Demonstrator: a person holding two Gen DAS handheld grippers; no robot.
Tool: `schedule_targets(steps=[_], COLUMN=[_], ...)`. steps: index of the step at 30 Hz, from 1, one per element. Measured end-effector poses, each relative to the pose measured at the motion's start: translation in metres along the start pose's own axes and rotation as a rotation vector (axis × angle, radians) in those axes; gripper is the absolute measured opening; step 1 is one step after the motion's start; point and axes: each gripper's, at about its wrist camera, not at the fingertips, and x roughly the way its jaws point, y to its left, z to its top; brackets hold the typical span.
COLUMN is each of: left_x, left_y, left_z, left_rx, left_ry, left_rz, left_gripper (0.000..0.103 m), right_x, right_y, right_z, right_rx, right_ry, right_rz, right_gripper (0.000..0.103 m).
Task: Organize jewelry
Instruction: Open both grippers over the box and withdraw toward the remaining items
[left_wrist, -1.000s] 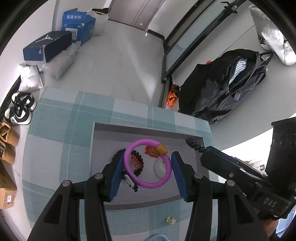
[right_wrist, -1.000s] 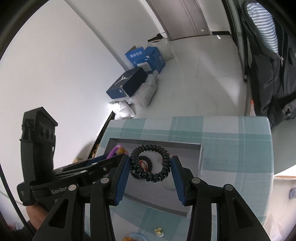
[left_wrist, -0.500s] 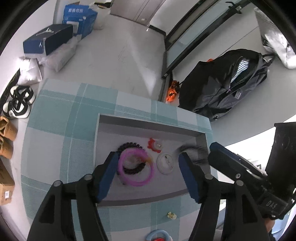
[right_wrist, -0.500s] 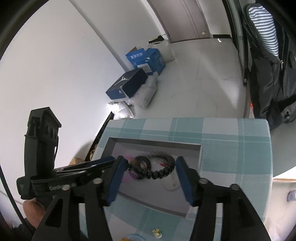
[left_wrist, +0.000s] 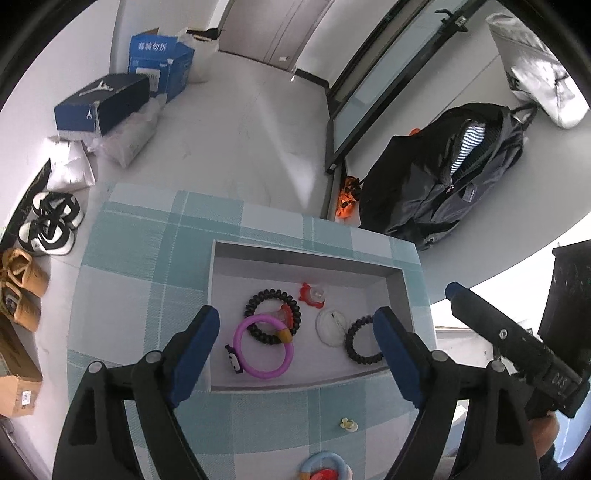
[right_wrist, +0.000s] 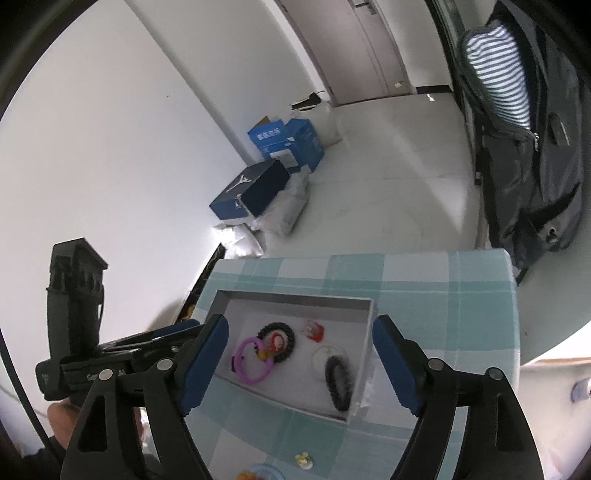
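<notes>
A grey tray (left_wrist: 303, 254) (right_wrist: 295, 297) sits on the teal checked cloth. In it lie a purple ring (left_wrist: 264, 347) (right_wrist: 253, 360), a black coil hair tie (left_wrist: 272, 317) (right_wrist: 276, 341), a second black coil tie (left_wrist: 364, 341) (right_wrist: 338, 384), a red clip (left_wrist: 313, 294) (right_wrist: 314, 329) and a clear disc (left_wrist: 330, 326) (right_wrist: 325, 357). My left gripper (left_wrist: 297, 347) is open and empty above the tray's near side. My right gripper (right_wrist: 299, 354) is open and empty above the tray.
A small yellow flower clip (left_wrist: 349, 424) (right_wrist: 303, 459) and a blue-and-red piece (left_wrist: 325, 467) lie on the cloth in front of the tray. A black backpack (left_wrist: 443, 173), shoe boxes (left_wrist: 103, 103) and shoes (left_wrist: 48, 225) stand on the floor beyond the table.
Both grippers opened and pulled back and up. The purple ring dropped from the left gripper and the black coil tie from the right; both now lie in the tray.
</notes>
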Motion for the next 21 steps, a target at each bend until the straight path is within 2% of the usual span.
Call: schedule_targets(steps=[6,15,19,21], left_x=[-0.019,-0.039,-0.041,-0.044], left_y=[-0.003,-0.003,-0.009,-0.013], left_z=[-0.008,-0.03,-0.052,-0.06], left_rx=[0.067,0.063,0.085,0.111], left_ry=[-0.074,-0.143,-0.129,-0.132], left_rz=[0.087,0.159,0.191,0.217], left_gripper=[0.082,0.082,0.082,0.082], right_x=[-0.015,-0.033,-0.044,-0.049], right_y=[-0.006,-0.008,-0.004,-0.003], right_z=[-0.003,-0.018,-0.032,-0.04], right_rx=[0.019,0.045,0.018,0.0], right_ry=[-0.023,-0.032,-0.025,-0.03], right_rz=[-0.012,-0.023,-0.048,-0.065], right_gripper=[0.084,0.085,0.086,0.089])
